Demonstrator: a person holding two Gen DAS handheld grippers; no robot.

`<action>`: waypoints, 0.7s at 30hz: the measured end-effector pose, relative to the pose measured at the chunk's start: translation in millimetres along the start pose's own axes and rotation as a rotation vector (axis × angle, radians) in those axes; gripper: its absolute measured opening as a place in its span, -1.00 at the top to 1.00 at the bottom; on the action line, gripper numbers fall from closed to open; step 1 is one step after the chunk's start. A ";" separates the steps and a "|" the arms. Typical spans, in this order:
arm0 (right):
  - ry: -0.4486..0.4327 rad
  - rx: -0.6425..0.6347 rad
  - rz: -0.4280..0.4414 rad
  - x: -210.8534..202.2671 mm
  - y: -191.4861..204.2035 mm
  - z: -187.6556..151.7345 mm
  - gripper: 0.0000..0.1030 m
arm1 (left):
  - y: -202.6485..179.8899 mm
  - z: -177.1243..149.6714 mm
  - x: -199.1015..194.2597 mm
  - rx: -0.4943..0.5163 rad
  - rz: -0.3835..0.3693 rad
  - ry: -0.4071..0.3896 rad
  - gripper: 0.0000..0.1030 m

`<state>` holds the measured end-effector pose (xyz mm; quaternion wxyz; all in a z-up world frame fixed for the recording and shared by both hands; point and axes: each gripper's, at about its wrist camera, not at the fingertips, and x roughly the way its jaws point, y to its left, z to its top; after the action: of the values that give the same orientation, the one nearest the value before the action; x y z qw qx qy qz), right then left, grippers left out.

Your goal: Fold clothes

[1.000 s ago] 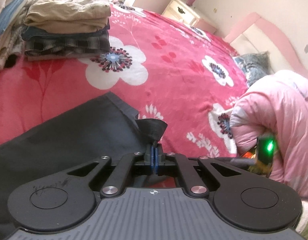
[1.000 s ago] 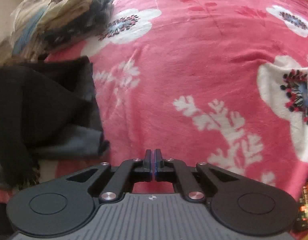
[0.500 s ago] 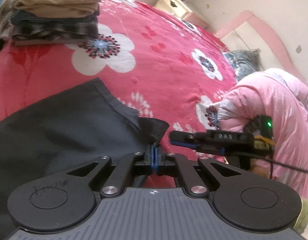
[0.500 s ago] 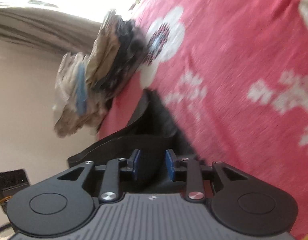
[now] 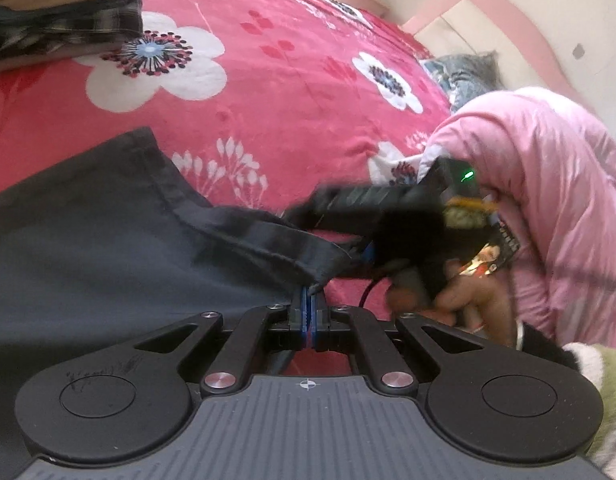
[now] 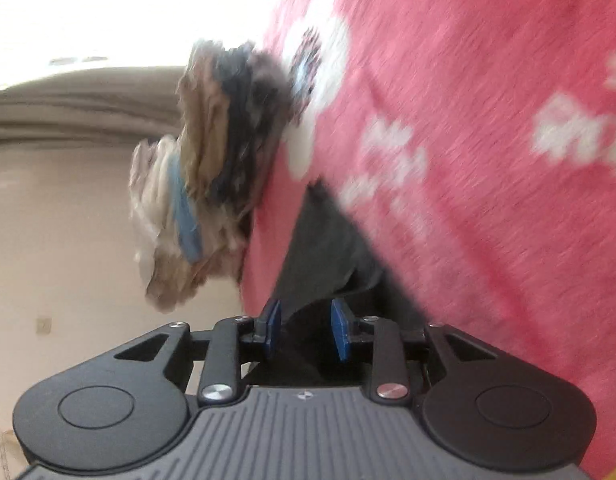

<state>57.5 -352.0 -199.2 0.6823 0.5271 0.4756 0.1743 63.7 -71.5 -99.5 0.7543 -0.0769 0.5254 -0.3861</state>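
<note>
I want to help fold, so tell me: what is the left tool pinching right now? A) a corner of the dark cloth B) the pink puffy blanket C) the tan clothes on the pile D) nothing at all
A: in the left wrist view the left tool has its blue pads shut on a corner of the dark cloth lying on the red flowered bedspread.

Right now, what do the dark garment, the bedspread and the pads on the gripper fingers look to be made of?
Dark garment: thin woven cloth, matte charcoal; it drapes limply and shows a stitched hem where the left gripper pinches it. Bedspread: plush fleece, probably; fuzzy nap with a soft sheen over the printed flowers. Pads on the right gripper: blue, smooth, likely rubber or soft plastic; the look leaves it open.
</note>
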 end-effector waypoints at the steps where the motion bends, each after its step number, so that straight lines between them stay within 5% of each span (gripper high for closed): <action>1: -0.017 -0.003 -0.026 -7.8 -1.9 0.1 0.39 | 1.3 0.5 5.5 0.000 0.008 0.001 1.00; 7: -0.067 0.008 -0.116 -46.1 -10.0 -21.6 0.28 | 25.4 14.4 15.3 -0.092 0.039 -0.042 1.00; 17: 0.084 -0.092 -0.111 0.4 10.4 -63.6 0.27 | 96.5 58.8 -49.8 -0.371 0.081 -0.263 1.00; 21: 0.141 -0.171 -0.124 14.7 27.0 -74.3 0.27 | 113.5 73.5 -73.7 -0.410 0.090 -0.319 1.00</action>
<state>9.9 -289.6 -181.6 0.6991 0.4231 0.5375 0.2083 172.2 34.5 -72.6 0.8127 -0.2646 0.4699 -0.2205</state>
